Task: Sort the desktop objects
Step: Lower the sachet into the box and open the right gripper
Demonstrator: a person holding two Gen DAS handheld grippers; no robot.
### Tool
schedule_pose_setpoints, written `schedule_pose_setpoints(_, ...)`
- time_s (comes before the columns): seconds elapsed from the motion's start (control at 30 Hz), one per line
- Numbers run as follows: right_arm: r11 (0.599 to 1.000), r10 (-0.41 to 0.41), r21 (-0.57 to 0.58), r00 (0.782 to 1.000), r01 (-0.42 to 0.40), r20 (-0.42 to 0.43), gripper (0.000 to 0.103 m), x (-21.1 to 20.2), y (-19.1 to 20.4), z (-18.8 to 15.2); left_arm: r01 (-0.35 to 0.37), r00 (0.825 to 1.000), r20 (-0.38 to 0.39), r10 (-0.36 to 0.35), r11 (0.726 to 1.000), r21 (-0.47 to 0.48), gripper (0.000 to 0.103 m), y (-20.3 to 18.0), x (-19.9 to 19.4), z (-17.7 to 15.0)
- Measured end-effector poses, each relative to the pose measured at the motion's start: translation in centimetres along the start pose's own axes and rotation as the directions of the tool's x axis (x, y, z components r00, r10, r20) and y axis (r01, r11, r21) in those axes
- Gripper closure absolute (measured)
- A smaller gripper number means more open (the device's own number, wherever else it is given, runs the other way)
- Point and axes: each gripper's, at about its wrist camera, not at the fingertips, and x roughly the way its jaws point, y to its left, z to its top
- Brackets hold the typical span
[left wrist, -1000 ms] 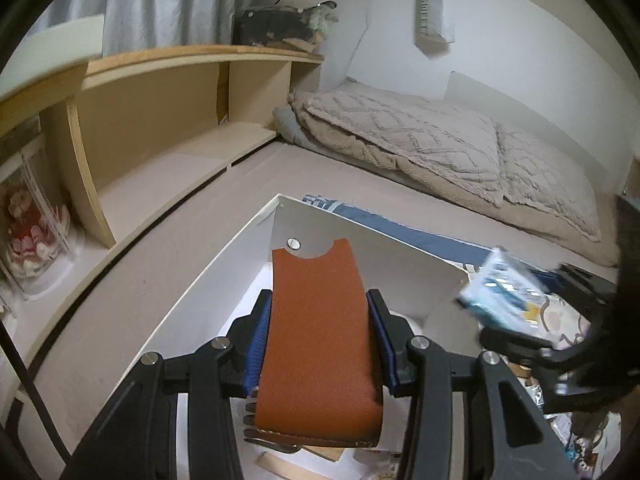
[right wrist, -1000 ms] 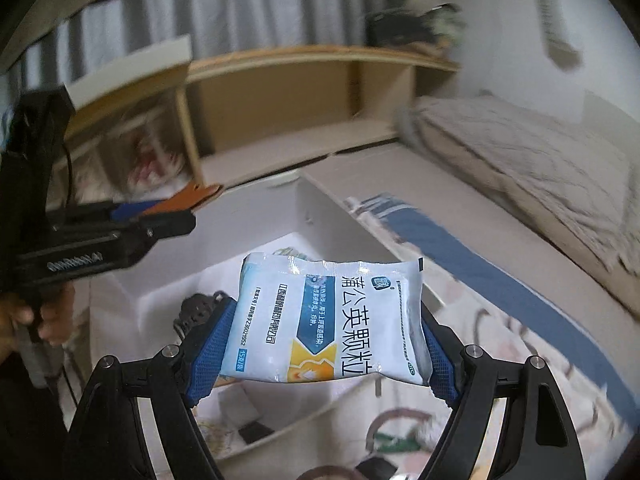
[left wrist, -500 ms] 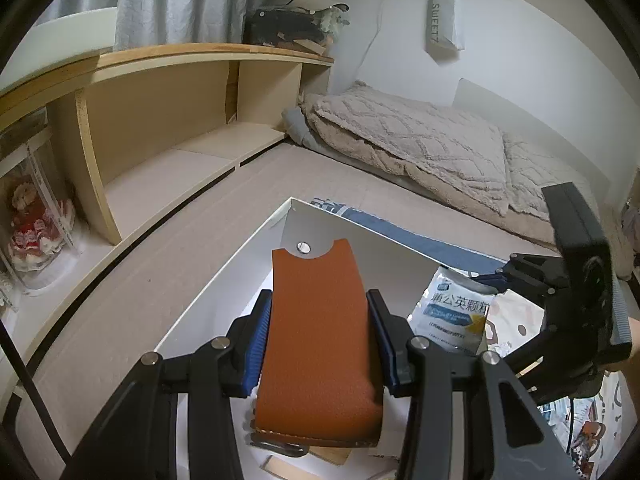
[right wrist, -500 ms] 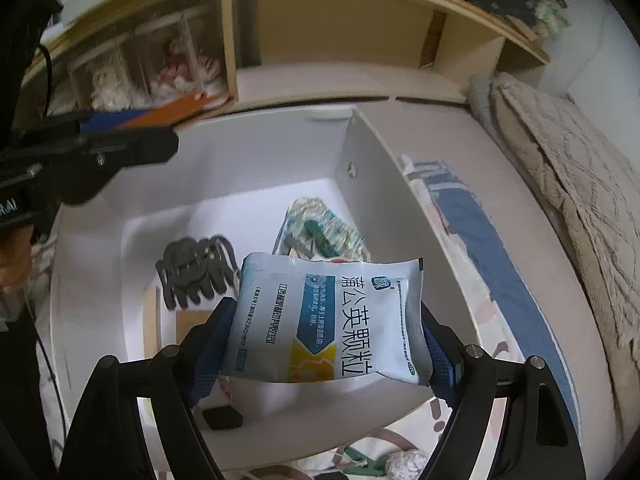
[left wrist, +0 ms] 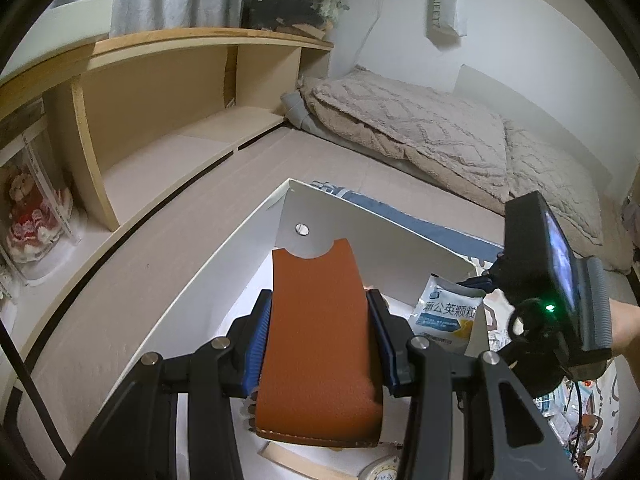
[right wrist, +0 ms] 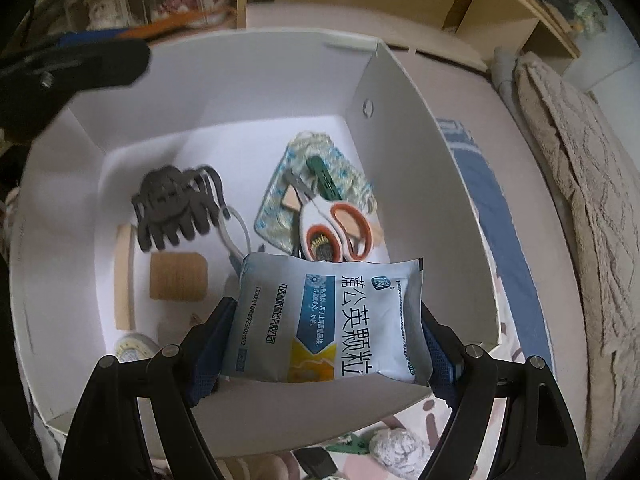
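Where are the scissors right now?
In the right wrist view, the scissors lie inside the white box, right of the black hair claw, just beyond the held sachet.

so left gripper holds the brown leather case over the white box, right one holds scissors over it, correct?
Not quite. The right gripper holds a blue-and-white sachet, as the right wrist view shows; the scissors lie inside the white box. The left gripper does hold the leather case.

An orange leather case [left wrist: 318,336] is clamped by the left gripper [left wrist: 318,332] above the white box [left wrist: 224,256]; a sachet [left wrist: 450,312] is held at the box's right wall.
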Motion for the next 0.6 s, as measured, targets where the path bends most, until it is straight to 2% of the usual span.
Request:
schedule_pose_setpoints(0.13, 0.999, -0.013, -0.04, 0.997, 0.01, -0.077, 0.019, 1.1, 0.5, 0.7, 0.001, 1.0, 0.003, -0.001, 1.0, -0.014, 0.058, 0.5, -0.5, 0.0)
schedule_pose_setpoints(0.3, 0.993, -0.049, -0.117, 0.98, 0.027, -0.192, 0.019, 3.4, 2.1, 1.2, -0.004, 1.0, 0.005, 0.004, 1.0, -0.021, 0.058, 0.8, -0.8, 0.2)
schedule_pose_setpoints(0.6, 0.984, -0.068, -0.178, 0.95, 0.013, -0.305, 0.019, 6.2, 3.3, 1.7, 0.004, 1.0, 0.02, -0.003, 0.999, -0.037, 0.058, 1.2, -1.8, 0.3)
